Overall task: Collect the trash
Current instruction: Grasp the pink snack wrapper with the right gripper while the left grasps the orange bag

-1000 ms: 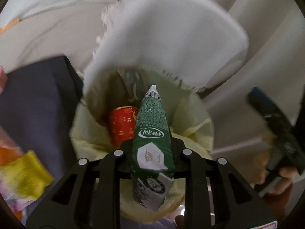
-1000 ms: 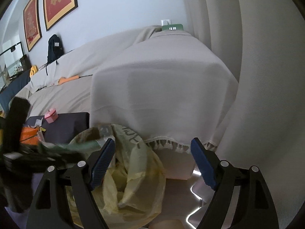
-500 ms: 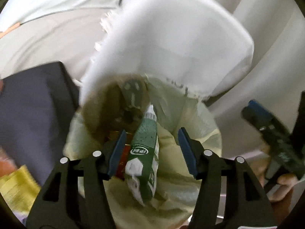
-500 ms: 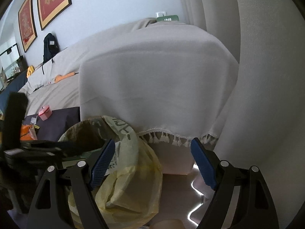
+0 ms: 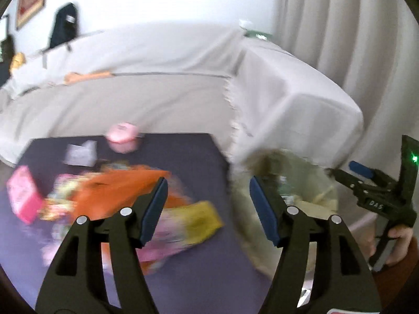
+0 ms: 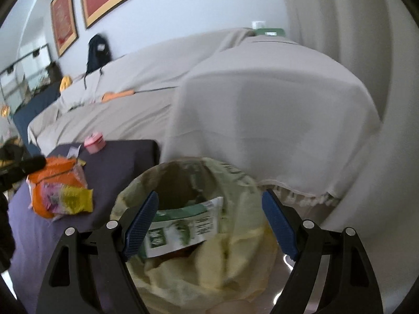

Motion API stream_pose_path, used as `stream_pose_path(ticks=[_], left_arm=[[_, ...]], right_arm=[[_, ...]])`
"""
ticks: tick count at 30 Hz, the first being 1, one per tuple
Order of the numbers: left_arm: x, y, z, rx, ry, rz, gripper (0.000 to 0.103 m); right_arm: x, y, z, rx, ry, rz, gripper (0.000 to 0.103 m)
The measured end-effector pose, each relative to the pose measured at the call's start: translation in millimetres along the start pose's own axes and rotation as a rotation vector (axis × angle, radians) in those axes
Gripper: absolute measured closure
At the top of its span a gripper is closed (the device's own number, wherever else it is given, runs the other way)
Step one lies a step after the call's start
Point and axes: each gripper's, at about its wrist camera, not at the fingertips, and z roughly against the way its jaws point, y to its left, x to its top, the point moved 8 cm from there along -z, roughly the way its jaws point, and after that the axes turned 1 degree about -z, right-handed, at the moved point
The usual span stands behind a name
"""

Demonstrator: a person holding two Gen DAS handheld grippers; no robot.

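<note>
Both claws stand with their blue pads spread apart and nothing between them. Left claw [image 5: 207,209] hangs above the near edge of the dark purple counter [image 5: 188,157], where a blurred heap of wrappers lies: an orange bag [image 5: 117,191], a yellow wrapper [image 5: 201,217] and pink packets [image 5: 22,193]. Farther back on that counter sit a small pink box [image 5: 123,137] and a white paper scrap [image 5: 80,154]. Right claw [image 6: 210,222] hovers over the mouth of the trash bin lined with a yellow plastic bag [image 6: 235,256], which stands just beside the counter's end and in front of a sofa draped in grey cloth [image 6: 262,104]. Inside the bag lies a green and white milk carton [image 6: 183,225], tilted on its side on top of the contents. In the left wrist view the right claw [image 5: 351,171] shows at the far right, held by a hand [image 5: 398,246].
</note>
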Motion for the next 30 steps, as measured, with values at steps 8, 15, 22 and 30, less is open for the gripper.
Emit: stream_pose_path(ticks=[8, 15, 22, 30], left_arm=[[-29, 115, 38, 0.073, -0.034, 0.155, 0.037], [-62, 136, 23, 0.001, 0.025, 0.247, 0.037], [-71, 114, -7, -0.048, 0.082, 0.287, 0.037], [-72, 143, 19, -0.006, 0.022, 0.324, 0.037]], right_arm=[[-4, 87, -10, 0.097, 0.040, 0.103, 0.025], [-7, 141, -25, 0.054, 0.052, 0.167, 0.025], [-14, 150, -34, 0.039, 0.097, 0.167, 0.025], [-31, 196, -36, 0.118, 0.144, 0.269, 0.025]])
